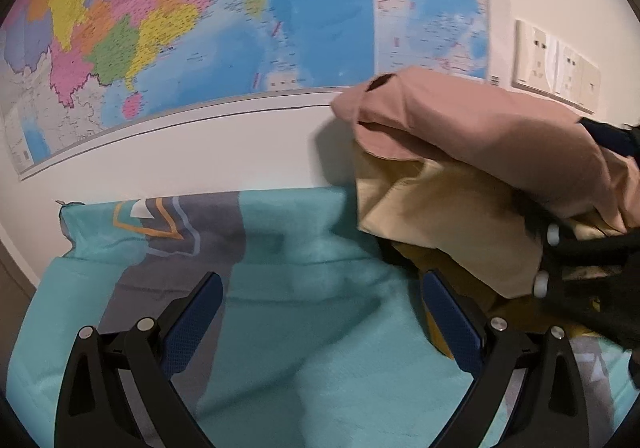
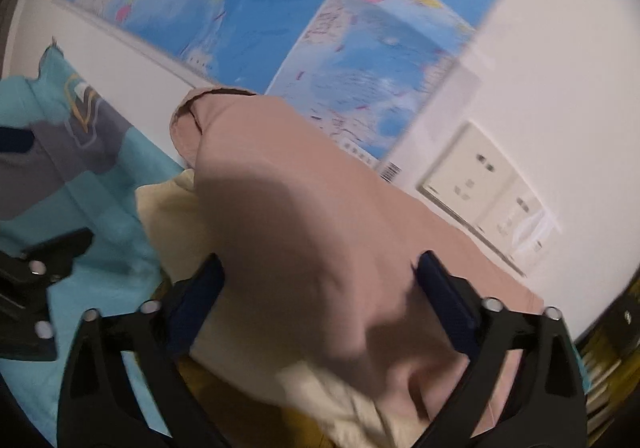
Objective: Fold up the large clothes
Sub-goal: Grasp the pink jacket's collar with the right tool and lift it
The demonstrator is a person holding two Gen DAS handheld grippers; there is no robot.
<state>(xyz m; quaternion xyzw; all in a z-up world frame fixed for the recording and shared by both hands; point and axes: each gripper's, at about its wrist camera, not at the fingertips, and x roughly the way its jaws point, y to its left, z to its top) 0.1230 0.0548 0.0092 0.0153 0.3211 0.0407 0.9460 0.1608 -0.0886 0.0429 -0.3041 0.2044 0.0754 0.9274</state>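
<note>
A pile of folded clothes lies on a teal and grey bedcover [image 1: 320,288]: a pink garment [image 1: 480,139] on top, a cream one [image 1: 440,224] under it and a mustard one [image 1: 460,280] at the bottom. My left gripper [image 1: 322,296] is open and empty over the bedcover, left of the pile. My right gripper [image 2: 320,280] is open, its fingers straddling the pink garment [image 2: 312,228]; the cream garment [image 2: 172,215] shows beneath. The right gripper also shows at the right edge of the left wrist view [image 1: 580,248].
A coloured wall map [image 1: 200,27] hangs on the white wall behind the bed. Wall sockets [image 1: 556,63] sit to the right of the map. The left gripper's body shows at the left edge of the right wrist view [image 2: 36,280].
</note>
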